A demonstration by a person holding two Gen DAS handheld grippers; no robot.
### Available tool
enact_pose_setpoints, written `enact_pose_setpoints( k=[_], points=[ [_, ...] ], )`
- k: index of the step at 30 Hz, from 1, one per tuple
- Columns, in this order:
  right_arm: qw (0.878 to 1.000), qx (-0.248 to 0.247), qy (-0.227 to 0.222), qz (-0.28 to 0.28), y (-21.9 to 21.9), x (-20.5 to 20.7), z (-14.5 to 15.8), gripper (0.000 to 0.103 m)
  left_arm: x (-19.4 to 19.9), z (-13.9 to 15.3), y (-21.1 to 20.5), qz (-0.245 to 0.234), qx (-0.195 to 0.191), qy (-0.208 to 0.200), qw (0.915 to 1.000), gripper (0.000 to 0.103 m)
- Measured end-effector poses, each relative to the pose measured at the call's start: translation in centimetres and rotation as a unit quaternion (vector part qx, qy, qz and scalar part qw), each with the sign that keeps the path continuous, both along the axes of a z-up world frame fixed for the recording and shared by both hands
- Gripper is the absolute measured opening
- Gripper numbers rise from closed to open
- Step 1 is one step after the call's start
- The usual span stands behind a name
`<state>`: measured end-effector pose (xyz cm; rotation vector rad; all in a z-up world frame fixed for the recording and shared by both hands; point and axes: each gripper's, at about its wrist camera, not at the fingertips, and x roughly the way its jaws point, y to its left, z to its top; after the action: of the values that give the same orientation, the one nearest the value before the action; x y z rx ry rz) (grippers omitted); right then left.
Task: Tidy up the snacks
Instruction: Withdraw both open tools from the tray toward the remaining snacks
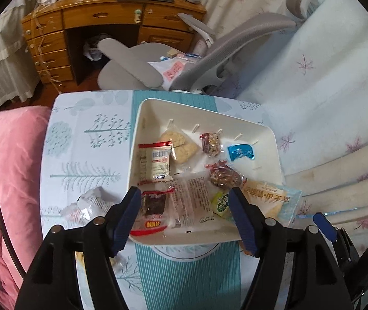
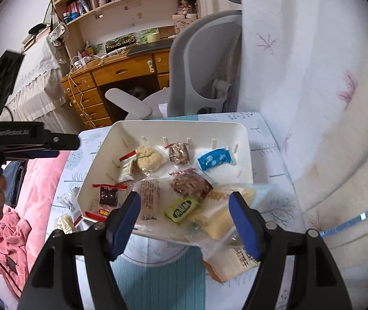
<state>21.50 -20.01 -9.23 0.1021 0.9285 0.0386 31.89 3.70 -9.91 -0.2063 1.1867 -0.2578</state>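
A white tray (image 1: 142, 118) sits on a small table and holds several wrapped snacks: a red-and-white packet (image 1: 157, 161), a rice cracker (image 1: 180, 143), two nut bars, a blue candy (image 1: 240, 152), a clear printed packet (image 1: 193, 196) and a green candy (image 1: 220, 204). A large pale pack (image 2: 220, 214) leans over the tray's near right rim. My left gripper (image 1: 184, 196) hovers open above the tray's near end, its pads touching nothing. My right gripper (image 2: 185, 201) is open too, over the green candy (image 2: 181, 209) and beside the large pack.
Loose wrapped snacks (image 1: 88, 204) lie on the tablecloth left of the tray. A pink quilt (image 1: 8, 155) borders the table on the left and white floral bedding (image 1: 326, 90) on the right. A grey chair (image 1: 137, 69) and a wooden desk (image 1: 106, 18) stand behind.
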Motion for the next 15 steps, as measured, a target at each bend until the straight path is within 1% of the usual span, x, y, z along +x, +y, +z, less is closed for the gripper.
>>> enact_pose_setpoints(
  k=[4, 7, 9, 11, 15],
  points=[
    [1.000, 0.022, 0.014, -0.006, -1.7, -0.9, -0.1, 0.073, -2.3, 0.5, 1.5, 0.035, -0.001, 0.000, 0.9994, 0.069],
    [0.999, 0.039, 0.031, -0.012, -3.0, -1.8, -0.3, 0.073, -4.4, 1.0, 2.7, 0.061, 0.000, -0.005, 0.9981, 0.073],
    [0.998, 0.042, 0.041, -0.016, -3.5, -2.3, -0.5, 0.074, -5.5, 1.1, 3.6, 0.077, 0.000, -0.007, 0.9970, 0.074],
    [0.997, 0.047, 0.053, -0.024, -4.2, -2.8, -0.8, 0.075, -6.8, 1.1, 4.5, 0.094, -0.001, -0.007, 0.9955, 0.074],
    [0.993, 0.073, 0.081, -0.045, -5.9, -3.5, -1.7, 0.076, -8.9, 0.3, 6.0, 0.129, -0.001, 0.000, 0.9916, 0.074]
  ],
)
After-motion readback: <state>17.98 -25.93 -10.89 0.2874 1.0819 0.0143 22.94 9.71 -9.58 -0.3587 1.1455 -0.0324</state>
